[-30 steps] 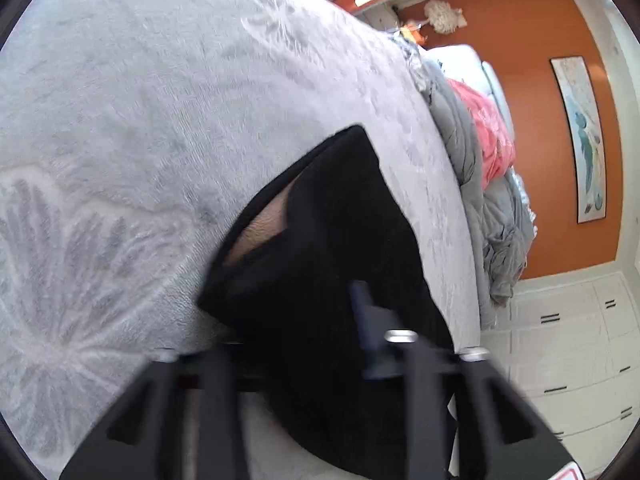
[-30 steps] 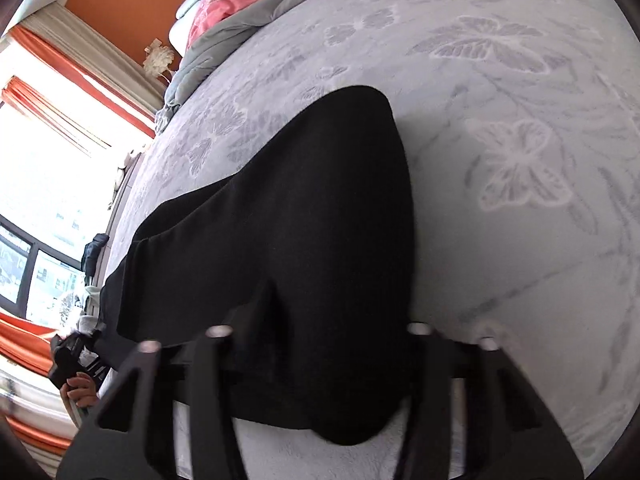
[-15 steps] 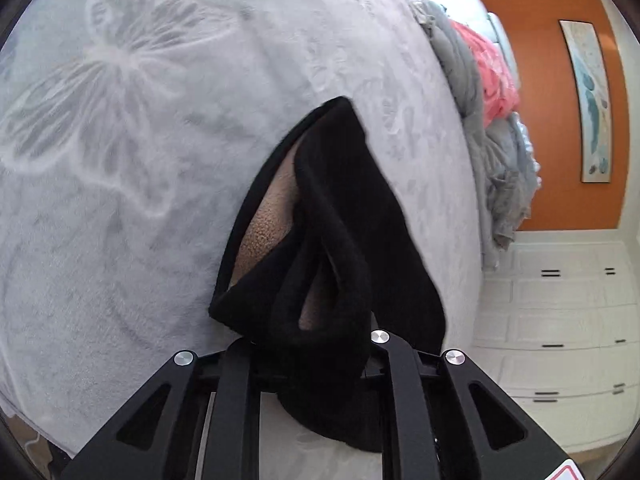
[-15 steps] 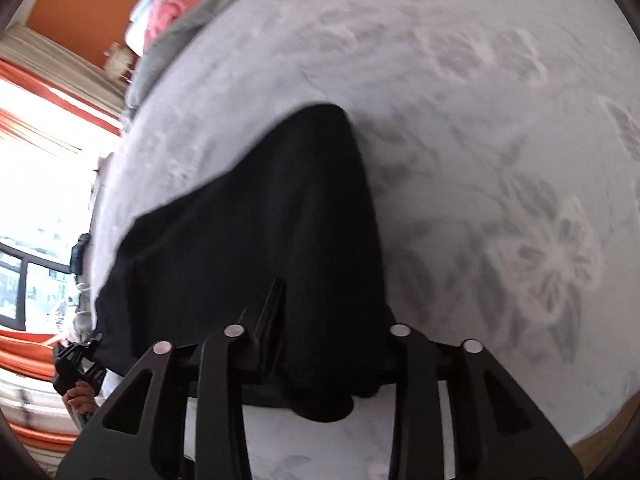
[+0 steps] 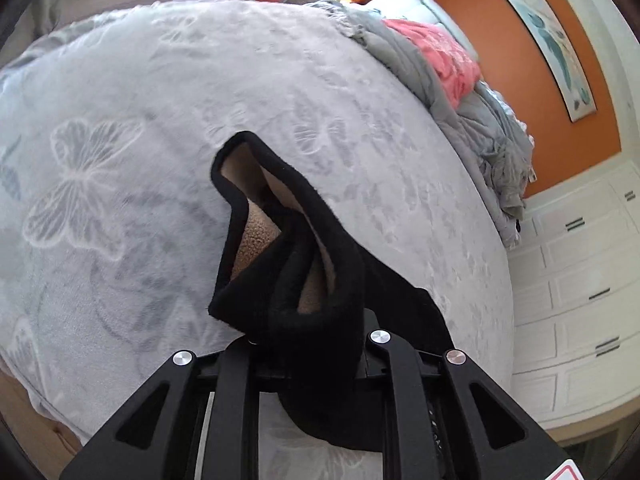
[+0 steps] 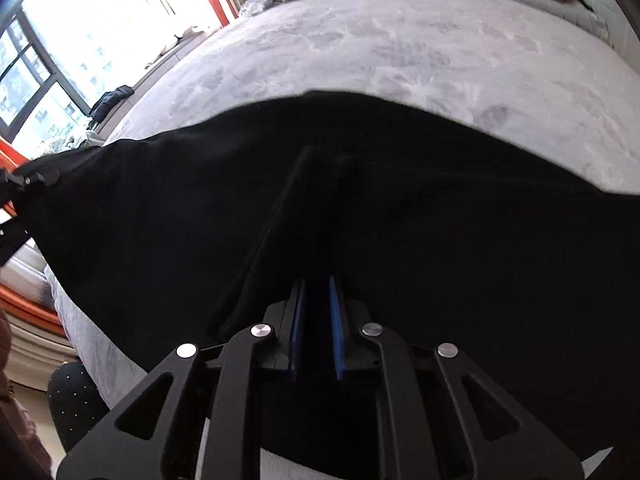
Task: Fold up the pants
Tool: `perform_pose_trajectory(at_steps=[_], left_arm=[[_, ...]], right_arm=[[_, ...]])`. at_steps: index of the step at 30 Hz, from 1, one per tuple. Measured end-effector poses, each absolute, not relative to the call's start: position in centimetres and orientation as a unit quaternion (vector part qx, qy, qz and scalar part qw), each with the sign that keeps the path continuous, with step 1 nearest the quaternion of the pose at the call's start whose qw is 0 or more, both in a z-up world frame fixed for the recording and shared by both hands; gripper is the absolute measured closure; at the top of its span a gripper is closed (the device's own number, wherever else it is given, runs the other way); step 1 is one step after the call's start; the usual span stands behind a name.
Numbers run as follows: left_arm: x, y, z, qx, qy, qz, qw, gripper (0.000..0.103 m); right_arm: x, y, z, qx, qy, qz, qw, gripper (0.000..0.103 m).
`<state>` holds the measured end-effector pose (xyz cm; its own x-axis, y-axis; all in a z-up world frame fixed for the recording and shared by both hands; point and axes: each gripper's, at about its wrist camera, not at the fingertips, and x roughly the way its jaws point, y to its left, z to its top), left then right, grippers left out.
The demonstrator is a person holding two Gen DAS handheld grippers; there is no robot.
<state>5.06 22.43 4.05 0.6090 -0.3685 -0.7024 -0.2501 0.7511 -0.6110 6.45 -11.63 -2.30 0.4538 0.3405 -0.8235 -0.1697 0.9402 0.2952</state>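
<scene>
Above the grey butterfly-patterned bedspread [image 5: 132, 168], the black fleece-lined pants [image 5: 320, 288] hang lifted between both tools. The left gripper [image 5: 312, 344] is clamped on a bunched edge showing the tan lining; the right gripper [image 6: 316, 320] has its blue pads drawn narrow, pinching the cloth. The step looks like carrying the garment over for a fold; next it needs laying down flat, edges matched. Only the right view shows the pants' stretched span [image 6: 360, 200] and the window [image 6: 48, 80]; only the left shows the lining.
</scene>
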Motion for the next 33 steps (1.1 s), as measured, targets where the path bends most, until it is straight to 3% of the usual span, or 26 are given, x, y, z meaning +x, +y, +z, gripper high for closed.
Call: perform_pose_trajectory(at_steps=[6,9,12,13,16,18,22,29,31,32,33], left_arm=[[3.7,8.8,12.8,-0.221,0.404,-0.164,0.873,0.088],[3.0,-0.2,11.6,-0.171,0.417,-0.227,0.863,0.066],[2.9,-8.7,4.8,-0.066,0.485,-0.209,0.847,0.039],[2.5,-10.2,2.6,-0.050,0.512,-0.207,0.832,0.042],[-0.2,-10.8,-1.3,-0.074,0.541,-0.210,0.811,0.042],[-1.8,-9.2,-1.4,-0.102,0.512,-0.205,0.828,0.040],[-2.3,-6.2,-0.7,-0.183,0.510,-0.217,0.812,0.029],[-5.2,-3.1,2.2,-0.123,0.468,-0.191,0.854,0.024],[-5.2,-1.4,2.2,-0.145,0.470,-0.174,0.853,0.024],[-5.1,-0.6,2.1,-0.157,0.470,-0.166,0.853,0.024],[-4.9,0.0,2.0,-0.169,0.468,-0.158,0.853,0.024]], right_arm=[[2.1,-22.2,4.7,0.157,0.417,0.112,0.888,0.086],[0.4,-27.9,3.9,0.179,0.425,0.063,0.885,0.080],[-1.0,-32.3,1.4,0.217,0.446,0.044,0.867,0.079],[-1.6,-33.3,0.7,0.230,0.451,0.048,0.861,0.079],[-2.7,-34.7,0.0,0.255,0.453,0.077,0.851,0.072],[-2.4,-34.0,0.0,0.259,0.450,0.100,0.849,0.052],[-0.2,-30.7,-0.7,0.281,0.462,0.175,0.823,0.050],[2.3,-26.9,-3.4,0.270,0.493,0.178,0.808,0.038],[2.4,-26.2,-3.3,0.274,0.483,0.184,0.811,0.041],[2.6,-25.7,-3.3,0.277,0.483,0.192,0.808,0.060],[2.9,-25.2,-3.1,0.275,0.487,0.192,0.807,0.087]])
